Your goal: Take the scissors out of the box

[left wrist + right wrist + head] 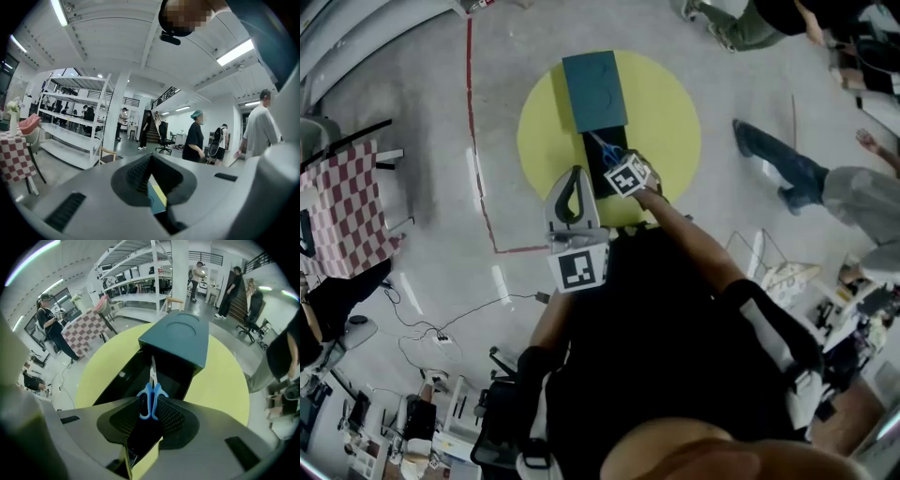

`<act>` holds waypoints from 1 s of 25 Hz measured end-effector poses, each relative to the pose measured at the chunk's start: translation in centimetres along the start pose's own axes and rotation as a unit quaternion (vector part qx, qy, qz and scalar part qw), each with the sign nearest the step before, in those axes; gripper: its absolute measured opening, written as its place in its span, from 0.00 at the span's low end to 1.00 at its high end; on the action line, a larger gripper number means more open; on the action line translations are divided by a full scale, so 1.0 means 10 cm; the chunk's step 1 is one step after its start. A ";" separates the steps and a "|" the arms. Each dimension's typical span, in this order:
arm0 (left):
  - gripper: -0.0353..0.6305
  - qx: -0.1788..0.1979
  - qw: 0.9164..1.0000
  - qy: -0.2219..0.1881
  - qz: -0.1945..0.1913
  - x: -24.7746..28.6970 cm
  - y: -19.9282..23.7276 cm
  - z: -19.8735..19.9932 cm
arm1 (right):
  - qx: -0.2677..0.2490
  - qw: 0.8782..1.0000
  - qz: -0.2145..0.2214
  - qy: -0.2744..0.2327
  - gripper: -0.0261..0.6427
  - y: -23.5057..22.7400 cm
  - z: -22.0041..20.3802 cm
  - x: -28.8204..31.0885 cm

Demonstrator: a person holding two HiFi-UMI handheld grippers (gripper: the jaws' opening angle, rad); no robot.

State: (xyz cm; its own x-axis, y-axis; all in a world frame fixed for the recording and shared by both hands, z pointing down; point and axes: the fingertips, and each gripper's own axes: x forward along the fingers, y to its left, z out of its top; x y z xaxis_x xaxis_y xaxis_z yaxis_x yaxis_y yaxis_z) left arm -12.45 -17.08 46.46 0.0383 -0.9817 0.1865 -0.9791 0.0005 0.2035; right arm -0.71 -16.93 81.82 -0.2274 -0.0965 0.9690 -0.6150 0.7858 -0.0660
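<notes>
Blue-handled scissors point(607, 148) point(151, 390) lie in an open black box point(598, 178) point(115, 380), blades pointing toward the teal lid point(594, 89) point(180, 336) that rests over the box's far end. My right gripper point(619, 161) point(151, 401) points steeply down into the box and is open, with the scissor handles between its fingers. My left gripper point(575, 173) point(151, 157) hovers nearer my body, roughly level, above the table's near edge. Its fingertips meet and nothing is in them.
The box stands on a round yellow table point(666, 112) point(225, 376). A checkered table point(347, 206) is to the left, with red floor tape point(473, 141) between. People point(806, 178) stand to the right. Cables point(441, 328) trail on the floor.
</notes>
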 end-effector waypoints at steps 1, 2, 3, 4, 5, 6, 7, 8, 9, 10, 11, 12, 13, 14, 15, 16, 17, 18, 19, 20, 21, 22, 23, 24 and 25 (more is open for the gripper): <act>0.05 0.000 1.000 0.001 0.000 0.02 0.01 -0.01 | 0.004 1.000 -0.003 0.007 0.18 -0.01 -0.01 0.03; 0.05 0.000 1.000 0.001 0.001 0.03 0.01 -0.02 | 0.007 1.000 -0.004 0.011 0.18 -0.02 -0.01 0.06; 0.05 0.000 1.000 0.001 0.001 0.04 0.02 -0.03 | 0.009 1.000 -0.005 0.012 0.18 -0.02 -0.01 0.09; 0.05 0.002 1.000 0.001 0.001 0.06 0.03 -0.04 | 0.011 1.000 -0.006 0.012 0.18 -0.03 -0.01 0.13; 0.05 0.003 1.000 0.002 0.001 0.07 0.04 -0.05 | 0.012 1.000 -0.007 0.011 0.18 -0.03 0.00 0.17; 0.05 0.005 1.000 0.004 0.001 0.08 0.06 -0.07 | 0.012 1.000 -0.009 0.012 0.18 -0.04 0.01 0.20; 0.05 0.006 1.000 0.006 0.001 0.08 0.07 -0.09 | 0.012 1.000 -0.013 0.016 0.18 -0.05 0.00 0.22; 0.05 0.006 1.000 0.008 0.001 0.09 0.08 -0.09 | 0.012 1.000 -0.017 0.022 0.18 -0.07 -0.01 0.23; 0.05 0.005 1.000 0.009 0.001 0.10 0.08 -0.10 | 0.012 0.999 -0.018 0.028 0.18 -0.08 -0.02 0.24; 0.05 0.003 1.000 0.010 0.002 0.10 0.08 -0.10 | 0.011 0.999 -0.018 0.032 0.18 -0.08 -0.03 0.25; 0.05 0.002 1.000 0.010 0.002 0.10 0.08 -0.09 | 0.009 0.999 -0.017 0.036 0.19 -0.08 -0.04 0.25; 0.05 0.002 1.000 0.011 0.002 0.10 0.07 -0.09 | 0.007 0.999 -0.016 0.041 0.19 -0.07 -0.06 0.25; 0.05 0.001 1.000 0.011 0.002 0.10 0.07 -0.09 | 0.005 0.999 -0.015 0.047 0.19 -0.07 -0.07 0.25; 0.05 0.001 1.000 0.011 0.003 0.10 0.08 -0.08 | 0.004 0.998 -0.015 0.054 0.20 -0.06 -0.08 0.26; 0.05 0.002 1.000 0.010 0.003 0.10 0.08 -0.08 | 0.003 0.998 -0.014 0.059 0.20 -0.05 -0.09 0.27; 0.05 0.002 1.000 0.011 0.003 0.10 0.09 -0.07 | 0.003 0.998 -0.013 0.062 0.20 -0.03 -0.08 0.28; 0.05 0.003 1.000 0.011 0.003 0.10 0.09 -0.07 | 0.002 0.998 -0.014 0.063 0.20 -0.03 -0.08 0.29; 0.05 0.004 1.000 0.011 0.003 0.09 0.08 -0.06 | 0.001 0.998 -0.014 0.063 0.20 -0.03 -0.07 0.29; 0.05 0.004 1.000 0.012 0.003 0.10 0.07 -0.06 | 0.000 0.998 -0.011 0.062 0.20 -0.02 -0.07 0.31; 0.05 0.004 1.000 0.012 0.003 0.10 0.05 -0.06 | -0.003 0.998 -0.007 0.060 0.20 -0.02 -0.07 0.34; 0.05 0.005 1.000 0.013 0.004 0.11 0.04 -0.07 | -0.007 0.998 -0.006 0.060 0.20 -0.03 -0.07 0.36; 0.05 0.004 1.000 0.014 0.004 0.12 0.05 -0.08 | -0.012 0.998 -0.007 0.060 0.20 -0.03 -0.06 0.38; 0.05 0.003 1.000 0.015 0.005 0.13 0.06 -0.08 | -0.018 0.998 -0.010 0.062 0.20 -0.04 -0.05 0.40; 0.05 0.001 1.000 0.014 0.006 0.14 0.07 -0.07 | -0.025 0.998 -0.013 0.064 0.20 -0.05 -0.03 0.41; 0.05 0.000 1.000 0.013 0.007 0.15 0.08 -0.06 | -0.034 0.997 -0.018 0.067 0.20 -0.05 -0.02 0.42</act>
State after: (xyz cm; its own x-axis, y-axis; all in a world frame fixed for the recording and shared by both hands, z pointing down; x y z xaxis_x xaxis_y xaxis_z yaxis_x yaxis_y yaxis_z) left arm -13.06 -18.45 47.50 0.0290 -0.9761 0.2153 -0.9797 0.0150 0.2000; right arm -1.16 -17.63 86.03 -0.1006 -0.0475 0.9938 -0.5674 0.8233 -0.0181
